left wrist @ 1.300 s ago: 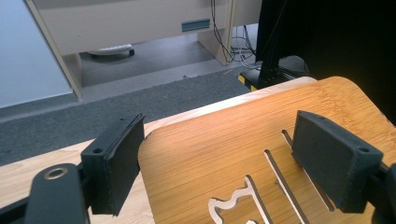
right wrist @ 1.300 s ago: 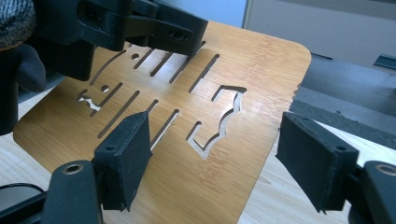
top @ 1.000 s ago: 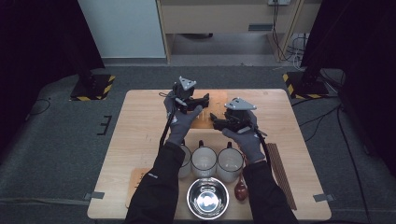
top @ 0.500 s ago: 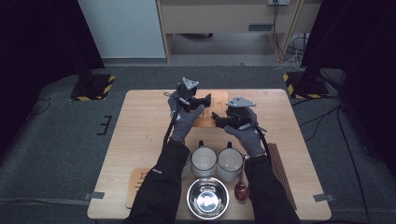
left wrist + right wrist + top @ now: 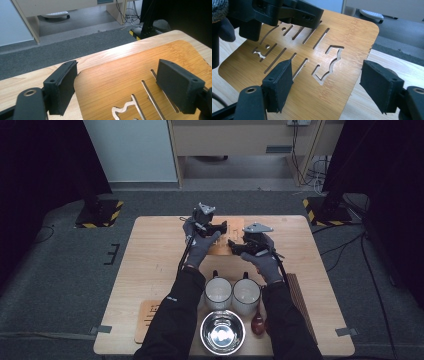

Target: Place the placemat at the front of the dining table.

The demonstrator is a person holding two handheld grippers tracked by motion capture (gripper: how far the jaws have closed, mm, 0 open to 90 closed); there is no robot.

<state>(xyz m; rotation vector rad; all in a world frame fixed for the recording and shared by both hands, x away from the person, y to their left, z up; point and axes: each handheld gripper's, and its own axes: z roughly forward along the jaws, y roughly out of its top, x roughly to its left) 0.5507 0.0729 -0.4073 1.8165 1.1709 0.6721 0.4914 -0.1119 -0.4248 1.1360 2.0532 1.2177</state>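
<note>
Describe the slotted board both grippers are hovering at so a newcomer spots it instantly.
On the pale wooden table, look at the middle of the far edge, between the left gripper and right gripper. The bamboo board lies flat there: darker orange-brown, round-cornered, cut through with slots and shaped holes, unlike the plain board near the mugs.

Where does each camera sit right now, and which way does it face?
High view: above the person's side, looking forward and down on the table; forearms, left gripper, right gripper.
Left gripper view: rides the left gripper, facing the slotted bamboo board; its open fingers.
Right gripper view: rides the right gripper, facing the board; its open fingers.
Shared: all three show the board.
</note>
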